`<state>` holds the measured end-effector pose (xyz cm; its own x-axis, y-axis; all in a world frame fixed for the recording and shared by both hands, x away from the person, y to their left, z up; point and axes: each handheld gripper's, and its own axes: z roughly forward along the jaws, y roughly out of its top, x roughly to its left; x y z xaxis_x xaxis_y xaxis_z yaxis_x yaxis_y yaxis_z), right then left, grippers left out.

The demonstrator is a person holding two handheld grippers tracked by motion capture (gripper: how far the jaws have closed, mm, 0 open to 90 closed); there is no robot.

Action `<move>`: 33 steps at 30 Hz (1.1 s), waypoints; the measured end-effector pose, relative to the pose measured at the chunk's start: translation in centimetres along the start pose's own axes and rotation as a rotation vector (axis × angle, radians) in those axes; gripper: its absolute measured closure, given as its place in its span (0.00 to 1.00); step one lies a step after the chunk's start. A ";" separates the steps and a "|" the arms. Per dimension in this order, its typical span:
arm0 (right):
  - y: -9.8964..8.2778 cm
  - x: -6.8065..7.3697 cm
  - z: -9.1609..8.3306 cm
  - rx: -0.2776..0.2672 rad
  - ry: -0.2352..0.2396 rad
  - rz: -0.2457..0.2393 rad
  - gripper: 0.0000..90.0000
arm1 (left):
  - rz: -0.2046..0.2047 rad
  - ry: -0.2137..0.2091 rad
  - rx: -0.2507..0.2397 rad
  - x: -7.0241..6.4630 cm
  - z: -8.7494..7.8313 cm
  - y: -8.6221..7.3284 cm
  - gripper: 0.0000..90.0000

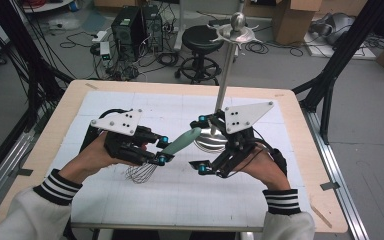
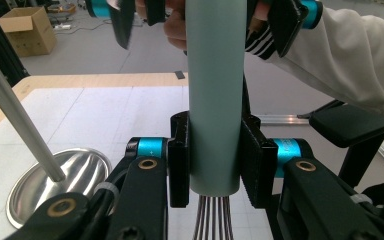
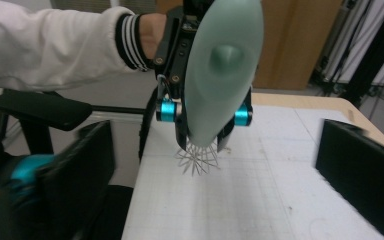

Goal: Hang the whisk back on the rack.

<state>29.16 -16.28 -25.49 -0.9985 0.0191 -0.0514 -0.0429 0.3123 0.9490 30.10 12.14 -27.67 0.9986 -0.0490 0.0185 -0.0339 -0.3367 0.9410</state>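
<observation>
Evenly lit from overhead, bright, soft shadows under both hands. Mild glare on the round polished steel base plate (image 1: 211, 141) toward 12 o'clock on the white gridded surface (image 1: 180, 195). Slightly soft overall. Heavily blurred near black jaws in the right gripper view; pale green whisk handle (image 3: 223, 70) also soft.

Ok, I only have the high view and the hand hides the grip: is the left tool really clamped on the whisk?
Observer: Yes. In the left gripper view the left tool has both pads flat on the whisk handle, just above the wires.
Operator: And the other one?
Observer: In its own view the right tool stands wide open. The handle's rounded end points between its jaws, untouched.
</observation>
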 end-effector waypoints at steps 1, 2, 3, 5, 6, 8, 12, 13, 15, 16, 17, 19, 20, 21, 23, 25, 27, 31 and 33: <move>0.0 0.0 0.1 -0.003 0.009 -0.005 0.08 | -0.005 -0.002 -0.003 0.0 0.0 0.0 0.77; 0.1 0.0 0.2 -0.012 0.006 -0.010 0.08 | -0.005 -0.004 -0.007 -0.1 0.1 0.0 0.77; 0.2 0.0 0.2 -0.015 0.011 -0.010 0.08 | -0.005 -0.004 -0.007 -0.1 0.1 0.0 0.77; 0.3 0.0 0.4 -0.027 0.014 -0.016 0.09 | 0.000 -0.006 -0.005 -0.1 0.1 0.1 0.77; 0.3 0.0 0.5 -0.033 0.014 -0.022 0.10 | -0.002 -0.008 -0.006 -0.1 0.1 0.1 0.77; 0.4 0.0 0.5 -0.047 0.011 -0.041 0.18 | 0.000 -0.006 -0.010 -0.2 0.1 0.1 0.77; 0.5 0.2 0.7 -0.067 0.021 -0.029 0.20 | -0.001 -0.005 -0.020 -0.2 0.0 0.1 0.77; 0.5 0.2 0.7 -0.065 0.022 -0.031 0.20 | -0.001 -0.005 -0.022 -0.2 0.0 0.1 0.77; 0.5 0.1 0.8 -0.064 0.021 -0.026 0.21 | 0.000 -0.006 -0.025 -0.2 0.0 0.1 0.77; 0.5 0.2 0.9 -0.062 0.025 -0.022 0.22 | 0.002 -0.004 -0.028 -0.2 0.0 0.2 0.77; 0.5 0.1 0.9 -0.063 0.026 -0.024 0.23 | 0.000 -0.004 -0.030 -0.3 0.0 0.2 0.77; 0.5 0.2 1.1 -0.062 0.029 -0.020 0.26 | 0.002 -0.005 -0.029 -0.3 0.0 0.2 0.77; 0.6 0.1 1.1 -0.067 0.031 -0.024 0.28 | 0.001 -0.005 -0.028 -0.3 0.0 0.2 0.77; 0.6 0.1 1.2 -0.067 0.031 -0.025 0.29 | 0.001 -0.005 -0.029 -0.3 0.0 0.2 0.77; 0.6 0.1 1.2 -0.067 0.040 -0.024 0.34 | 0.001 -0.009 -0.031 -0.3 0.0 0.2 0.77; 0.6 0.1 1.3 -0.065 0.040 -0.026 0.39 | 0.004 -0.010 -0.032 -0.3 0.0 0.2 0.77; 0.6 0.1 1.3 -0.059 0.041 -0.028 0.43 | 0.003 -0.009 -0.031 -0.3 0.0 0.2 0.77; 0.6 0.0 1.2 -0.058 0.041 -0.027 0.51 | 0.004 -0.011 -0.031 -0.3 0.0 0.2 0.77; 0.6 0.1 1.2 -0.056 0.045 -0.025 0.55 | 0.008 -0.012 -0.030 -0.4 0.1 0.2 0.77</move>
<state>29.12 -14.92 -25.27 -0.9975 -0.0309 -0.0630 -0.0689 0.2584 0.9636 29.73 12.02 -27.55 0.9978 -0.0630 0.0219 -0.0402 -0.3075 0.9507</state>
